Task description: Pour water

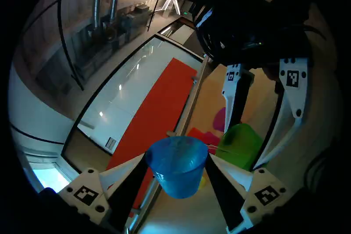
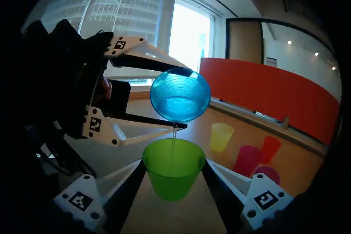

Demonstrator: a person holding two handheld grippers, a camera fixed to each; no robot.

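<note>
A green cup (image 2: 174,168) stands upright between the fingers of my right gripper (image 2: 174,166), which is shut on it. Just above it my left gripper (image 2: 184,99) is shut on a blue cup (image 2: 180,95), tipped steeply toward the green one. A thin stream of water (image 2: 174,136) falls from the blue cup's lip into the green cup. In the left gripper view the blue cup (image 1: 177,166) sits in my left gripper (image 1: 177,159), and the green cup (image 1: 239,144) lies beyond it in the right gripper (image 1: 243,146).
On the wooden table (image 2: 302,163) behind the cups stand a yellow cup (image 2: 220,136), a pink cup (image 2: 246,159), an orange-red cup (image 2: 268,148) and a magenta cup (image 2: 267,174). A red wall panel (image 2: 272,89) runs along the table's far edge.
</note>
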